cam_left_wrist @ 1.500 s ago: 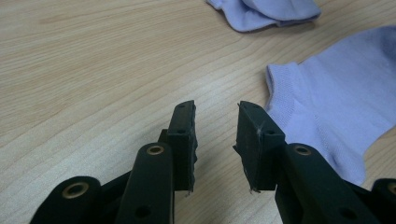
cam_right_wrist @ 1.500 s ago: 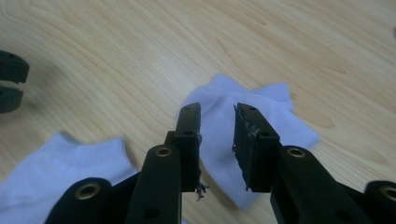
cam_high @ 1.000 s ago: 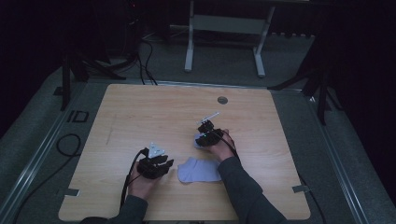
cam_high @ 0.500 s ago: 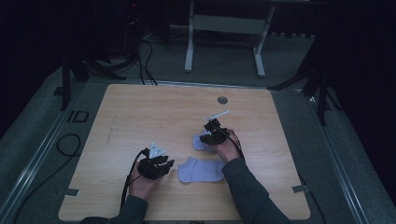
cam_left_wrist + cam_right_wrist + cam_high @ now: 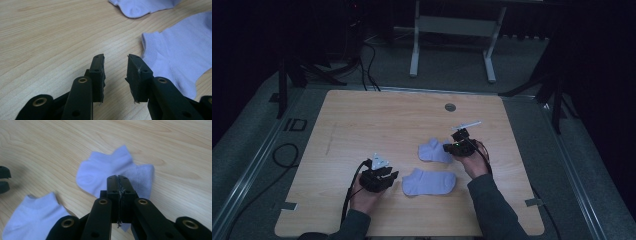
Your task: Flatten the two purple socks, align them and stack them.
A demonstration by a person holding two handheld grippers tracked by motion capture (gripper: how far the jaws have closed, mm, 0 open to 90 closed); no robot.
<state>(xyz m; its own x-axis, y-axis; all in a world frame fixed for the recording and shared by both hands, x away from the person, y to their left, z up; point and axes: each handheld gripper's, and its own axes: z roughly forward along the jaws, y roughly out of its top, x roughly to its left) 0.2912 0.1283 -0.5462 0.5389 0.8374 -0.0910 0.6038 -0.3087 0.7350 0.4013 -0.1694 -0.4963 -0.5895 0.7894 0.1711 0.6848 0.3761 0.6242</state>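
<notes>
High view: wooden table (image 5: 362, 120), two pale lilac socks on it. Near sock (image 5: 429, 182) lies flat at the front edge between the two hands; far sock (image 5: 434, 150) sits just behind it, slightly to the right, a strip of bare wood between them. Left gripper (image 5: 384, 176) rests low on the table just left of the near sock, cable (image 5: 351, 187) trailing back along the forearm. Right gripper (image 5: 452, 148) is at the far sock's right end, touching it. Left gripper view: jaws stand narrowly apart with nothing between them, bare wood in the gap; near sock (image 5: 180, 55) just to the right of the right-hand jaw, cuff edge facing the jaws, far sock (image 5: 142, 6) at the top edge. Right gripper view: right gripper (image 5: 117, 178) has its jaws pressed together, over the far sock (image 5: 105, 173), fabric showing beneath the tips; looks like a pinch on the sock's edge. Near sock (image 5: 32, 213) at lower left, the other gripper's tip (image 5: 3, 180) at the left edge.
</notes>
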